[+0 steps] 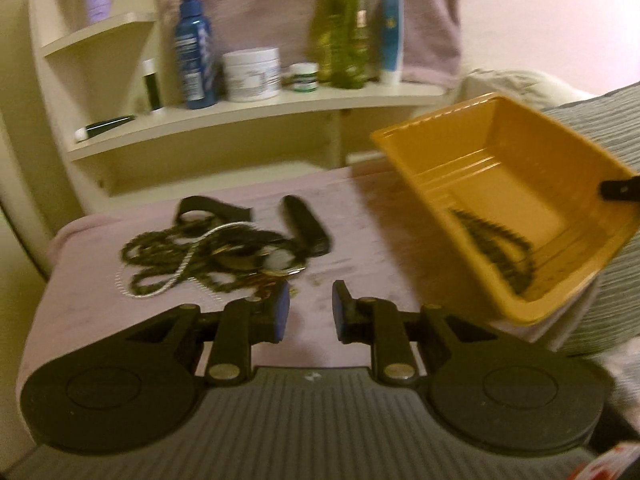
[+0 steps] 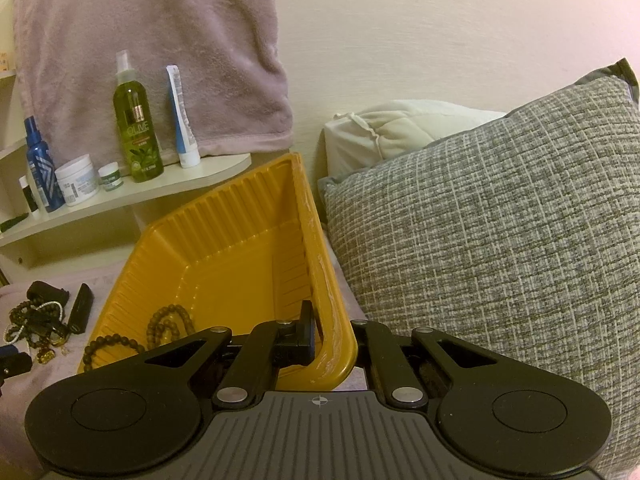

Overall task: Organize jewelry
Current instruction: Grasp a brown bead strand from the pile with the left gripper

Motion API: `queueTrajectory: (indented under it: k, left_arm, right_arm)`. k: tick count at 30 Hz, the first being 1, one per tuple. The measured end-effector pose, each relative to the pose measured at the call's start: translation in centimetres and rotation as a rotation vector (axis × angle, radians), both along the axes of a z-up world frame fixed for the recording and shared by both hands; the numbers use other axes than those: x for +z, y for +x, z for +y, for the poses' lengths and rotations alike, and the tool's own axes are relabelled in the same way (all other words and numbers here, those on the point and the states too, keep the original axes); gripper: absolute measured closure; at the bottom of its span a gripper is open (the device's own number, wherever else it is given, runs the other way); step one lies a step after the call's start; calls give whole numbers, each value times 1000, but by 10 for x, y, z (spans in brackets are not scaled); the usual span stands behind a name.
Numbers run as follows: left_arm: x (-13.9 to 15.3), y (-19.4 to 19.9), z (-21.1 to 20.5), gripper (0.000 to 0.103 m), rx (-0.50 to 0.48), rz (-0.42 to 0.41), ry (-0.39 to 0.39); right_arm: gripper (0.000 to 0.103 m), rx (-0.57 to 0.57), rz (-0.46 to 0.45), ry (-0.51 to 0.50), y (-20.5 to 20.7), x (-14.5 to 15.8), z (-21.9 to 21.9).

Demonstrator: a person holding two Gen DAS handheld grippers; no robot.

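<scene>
- The right gripper (image 2: 320, 344) pinches the near corner of the yellow plastic tray (image 2: 224, 256): its left finger sits inside the wall and the rim passes between the fingers, while the right finger is hidden behind the tray's outer side.
- The tray is tilted, its open side turned toward the left and toward the jewelry pile; in the left wrist view its long axis runs from the far left rim down to the near right corner (image 1: 516, 184).
- A brown bead necklace (image 2: 168, 328) lies inside the tray, looped against the lower wall.
- The left gripper (image 1: 311, 312) hovers low over the pink cloth surface (image 1: 360, 240) with its blue-padded fingers spread apart and nothing between them.
- Just beyond the left gripper's left finger sits the tangled jewelry pile (image 1: 208, 256): dark bead strands, a silver chain (image 1: 188, 268) curving across them, and small gold pieces at the near edge.
- A black oblong case (image 1: 306, 224) lies at the pile's far right side, pointing away and slightly left.
- Behind, a cream shelf (image 1: 256, 112) carries a blue spray bottle (image 1: 194, 48), a white jar (image 1: 251, 74) and a green olive bottle (image 2: 138, 120).
- A grey woven cushion (image 2: 500, 216) stands right of the tray.
</scene>
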State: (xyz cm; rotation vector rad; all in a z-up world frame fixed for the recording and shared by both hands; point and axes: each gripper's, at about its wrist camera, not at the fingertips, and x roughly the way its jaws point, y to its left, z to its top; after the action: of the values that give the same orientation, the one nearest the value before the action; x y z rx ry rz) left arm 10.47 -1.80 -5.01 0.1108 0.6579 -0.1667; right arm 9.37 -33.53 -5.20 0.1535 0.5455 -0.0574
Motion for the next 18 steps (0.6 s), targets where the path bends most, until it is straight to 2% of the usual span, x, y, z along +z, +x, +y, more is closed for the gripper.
queueTrajectory:
  k: [8,14,18]
  left_arm:
    - [-19,20,6,83,56,26,23]
    - [-29,31,-1,83,66,32,29]
    - [-35,35,-4,83,67,30,62]
  right_arm:
    - [97,0,1,-5,1,0,0]
    - [97,1,1,-8,3,0,1]
    - [97,3,3,-9,4,0,0]
